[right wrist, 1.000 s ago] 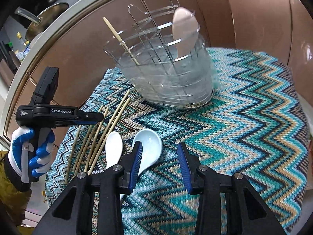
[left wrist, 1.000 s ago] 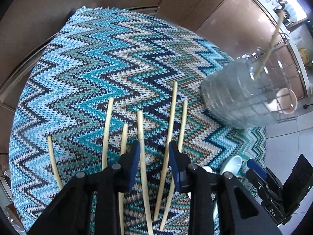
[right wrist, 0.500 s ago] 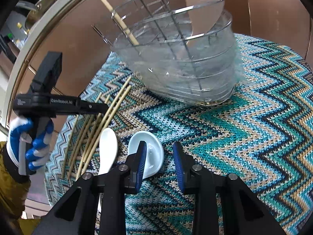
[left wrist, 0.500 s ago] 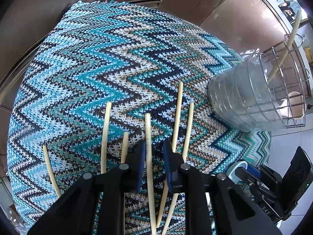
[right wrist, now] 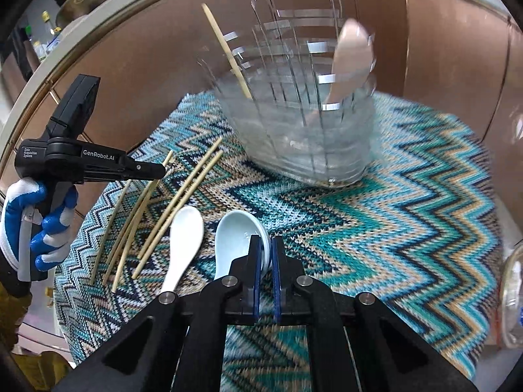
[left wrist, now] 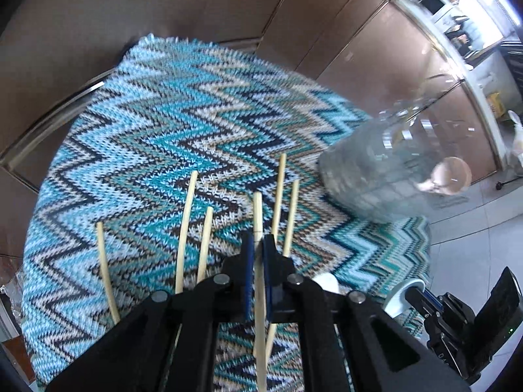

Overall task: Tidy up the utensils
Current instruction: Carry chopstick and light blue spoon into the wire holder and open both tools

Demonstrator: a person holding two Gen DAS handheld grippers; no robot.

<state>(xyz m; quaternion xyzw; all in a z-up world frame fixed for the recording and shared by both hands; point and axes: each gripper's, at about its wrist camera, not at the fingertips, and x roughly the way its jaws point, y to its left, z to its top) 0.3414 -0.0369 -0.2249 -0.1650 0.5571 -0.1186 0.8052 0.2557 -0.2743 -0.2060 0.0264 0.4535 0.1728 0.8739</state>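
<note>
In the left wrist view my left gripper is shut on a pale wooden chopstick that runs between the pads. Several more chopsticks lie beside it on the zigzag knitted mat. In the right wrist view my right gripper is shut on the rim of a pale blue ceramic spoon. A white spoon lies just left of it. The clear wire-ribbed holder stands behind and holds one chopstick and a pinkish spoon.
A blue-and-white gloved hand holds the left gripper over the loose chopsticks. A glass jar sits at the mat's right edge. Brown cabinet doors rise behind the round table.
Both pairs of jaws have closed, the left on the chopstick, the right on the pale blue spoon's rim. Both views dipped toward the mat, then pulled back.
</note>
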